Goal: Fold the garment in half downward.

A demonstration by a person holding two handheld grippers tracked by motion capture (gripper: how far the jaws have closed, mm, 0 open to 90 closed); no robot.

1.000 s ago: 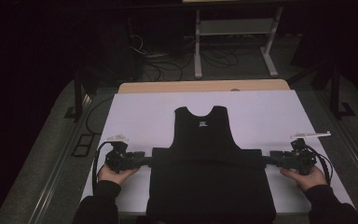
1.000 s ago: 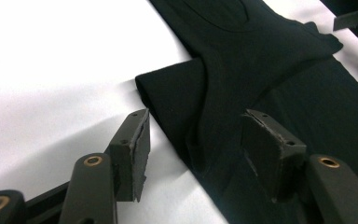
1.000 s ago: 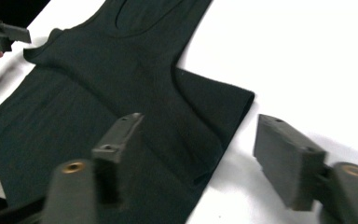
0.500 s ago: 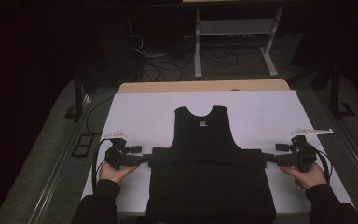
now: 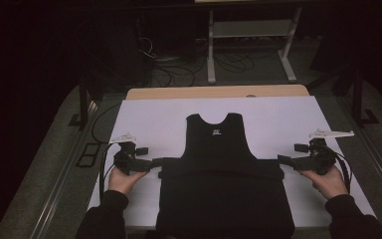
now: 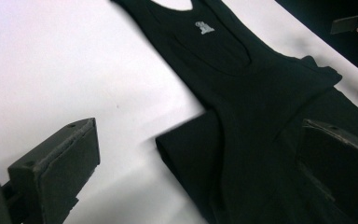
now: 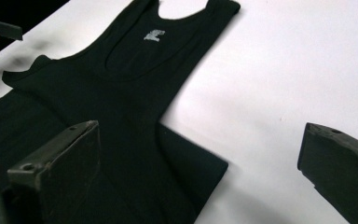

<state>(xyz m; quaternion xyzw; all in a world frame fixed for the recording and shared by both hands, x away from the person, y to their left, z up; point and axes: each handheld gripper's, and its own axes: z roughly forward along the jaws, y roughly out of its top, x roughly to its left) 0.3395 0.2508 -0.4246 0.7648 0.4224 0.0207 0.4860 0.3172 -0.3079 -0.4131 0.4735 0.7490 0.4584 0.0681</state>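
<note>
Black tank top (image 5: 222, 164) flat on white sheet (image 5: 149, 119), left gripper (image 5: 155, 162) at its left edge, right gripper (image 5: 281, 159) at its right edge, both jaws wide apart, holding nothing.

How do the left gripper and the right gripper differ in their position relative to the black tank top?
The left gripper reaches the black tank top at its folded left edge; the right gripper sits just off the right edge. Both have open jaws and hold nothing.

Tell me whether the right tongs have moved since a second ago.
Yes. The right tongs have drawn slightly outward, toward the white sheet's right edge, away from the black tank top.
</note>
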